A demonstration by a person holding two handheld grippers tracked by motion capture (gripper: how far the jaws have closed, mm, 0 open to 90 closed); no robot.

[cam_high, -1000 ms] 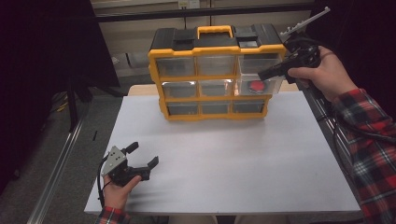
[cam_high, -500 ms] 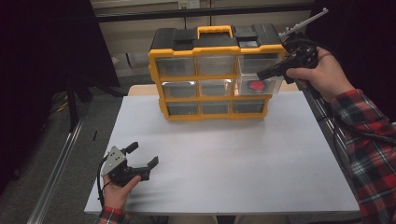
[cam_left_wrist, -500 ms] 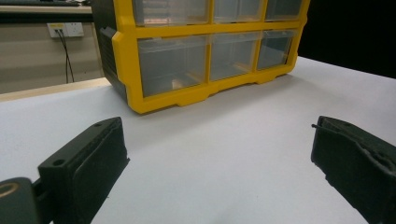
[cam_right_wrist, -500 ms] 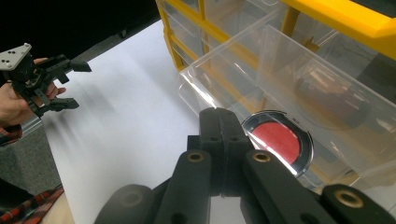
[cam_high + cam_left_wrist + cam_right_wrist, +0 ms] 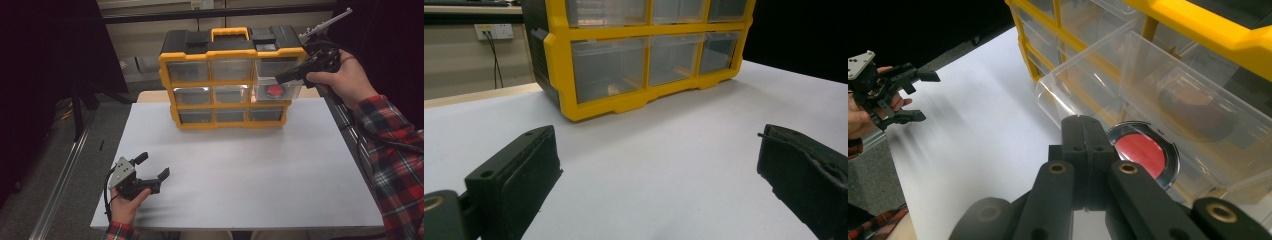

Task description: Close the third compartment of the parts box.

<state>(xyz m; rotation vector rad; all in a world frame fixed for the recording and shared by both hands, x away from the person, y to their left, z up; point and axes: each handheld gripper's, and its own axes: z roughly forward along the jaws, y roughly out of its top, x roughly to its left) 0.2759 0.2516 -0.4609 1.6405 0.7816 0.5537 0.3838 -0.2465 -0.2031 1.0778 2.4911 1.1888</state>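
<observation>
**Right tool shut at the pulled-out drawer, left tool waiting**

Your right tool (image 5: 1087, 131) has its jaws clenched flat together with nothing between them, its tip at the front wall of the clear plastic drawer (image 5: 1148, 95) that stands pulled out from the right column of the yellow and black drawer organiser (image 5: 227, 80). Held that way, it looks ready to push or hook the drawer rather than to pick anything up. Your left tool (image 5: 150, 167) rests low at the near left of the white desk (image 5: 250, 165), jaws spread and empty, well clear of the work.

Inside the drawer lies a round red disc with a dark rim (image 5: 1140, 154), flat against the bottom, just beyond the right tool's tip. From the high view it shows red through the clear drawer front.
</observation>
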